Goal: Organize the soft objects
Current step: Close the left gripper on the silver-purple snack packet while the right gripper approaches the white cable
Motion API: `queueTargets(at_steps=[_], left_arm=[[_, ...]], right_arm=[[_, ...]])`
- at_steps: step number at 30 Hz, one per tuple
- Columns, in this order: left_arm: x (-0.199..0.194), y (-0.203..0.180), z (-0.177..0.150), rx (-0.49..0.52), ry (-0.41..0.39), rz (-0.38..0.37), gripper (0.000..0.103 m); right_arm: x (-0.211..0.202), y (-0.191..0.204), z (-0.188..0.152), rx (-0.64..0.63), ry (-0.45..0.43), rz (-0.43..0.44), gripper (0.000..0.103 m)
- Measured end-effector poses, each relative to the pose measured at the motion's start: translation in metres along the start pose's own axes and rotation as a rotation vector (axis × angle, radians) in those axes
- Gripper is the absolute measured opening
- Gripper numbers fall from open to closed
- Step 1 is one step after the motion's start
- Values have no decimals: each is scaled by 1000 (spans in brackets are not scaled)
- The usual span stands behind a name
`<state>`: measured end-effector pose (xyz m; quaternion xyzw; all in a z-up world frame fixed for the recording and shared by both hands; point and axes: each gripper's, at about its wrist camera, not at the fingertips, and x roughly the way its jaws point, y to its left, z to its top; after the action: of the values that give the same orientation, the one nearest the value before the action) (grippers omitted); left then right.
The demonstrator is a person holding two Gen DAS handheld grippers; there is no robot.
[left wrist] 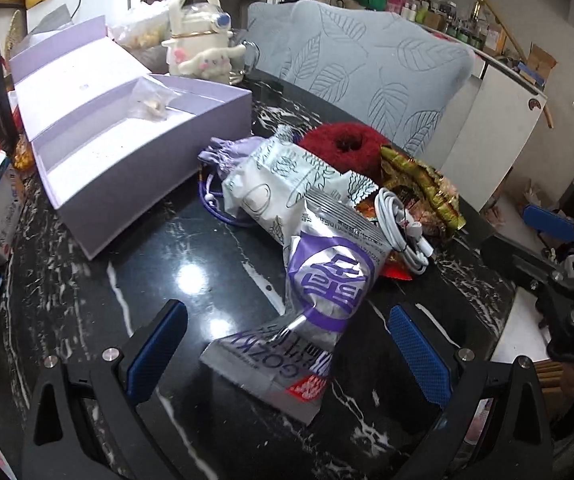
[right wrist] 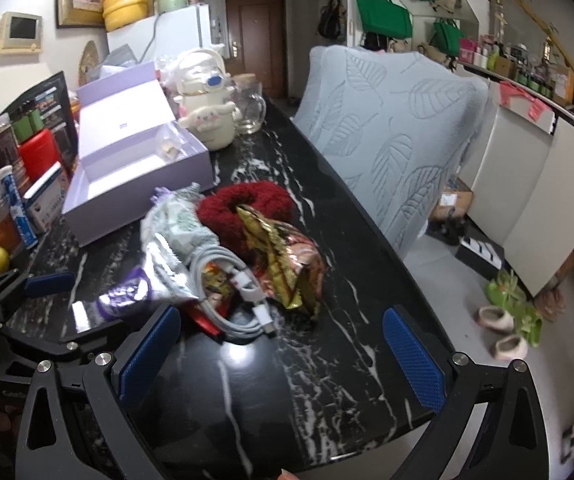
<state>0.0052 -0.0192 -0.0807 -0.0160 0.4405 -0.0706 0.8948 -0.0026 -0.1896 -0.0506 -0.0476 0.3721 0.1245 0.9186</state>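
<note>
A pile of soft things lies on the black marble table (left wrist: 191, 264). It holds a red fluffy scrunchie (left wrist: 343, 148), a lilac drawstring pouch (left wrist: 227, 152), a white patterned packet (left wrist: 279, 184), a silver-purple snack packet (left wrist: 323, 292), a coiled white cable (left wrist: 403, 232) and a gold foil packet (left wrist: 423, 188). My left gripper (left wrist: 287, 348) is open, and the snack packet's near end lies between its fingers untouched. My right gripper (right wrist: 281, 360) is open and empty, just short of the cable (right wrist: 239, 300). The scrunchie (right wrist: 243, 208) sits behind the foil packet (right wrist: 283, 264).
An open lilac box (left wrist: 135, 152) stands left of the pile, with a small clear bag inside. Behind it are a plush-covered white bottle (right wrist: 207, 116) and a glass mug (right wrist: 249, 108). Jars and boxes line the left edge. A chair with a grey leaf cover (right wrist: 387, 128) stands at the table's right side.
</note>
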Motion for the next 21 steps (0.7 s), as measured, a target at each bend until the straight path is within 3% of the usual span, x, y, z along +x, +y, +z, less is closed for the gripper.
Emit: queueTargets(at_steps=[3, 8, 12, 14, 18, 21], left_arm=[[10, -5, -1, 36, 21, 42, 101], [26, -6, 0, 20, 69, 22, 87], [32, -4, 0, 34, 64, 46, 77], [33, -3, 0, 41, 45, 50, 70], [33, -3, 0, 56, 22, 34, 43], [32, 0, 0, 50, 20, 24, 37]], right_arm=[[7, -6, 3, 6, 20, -9, 103], [10, -11, 6, 13, 1, -20, 103], [14, -16, 4, 49, 14, 9, 103], [15, -20, 3, 75, 14, 31, 103], [21, -24, 1, 91, 26, 54, 103], [28, -26, -2, 107, 53, 98, 103]])
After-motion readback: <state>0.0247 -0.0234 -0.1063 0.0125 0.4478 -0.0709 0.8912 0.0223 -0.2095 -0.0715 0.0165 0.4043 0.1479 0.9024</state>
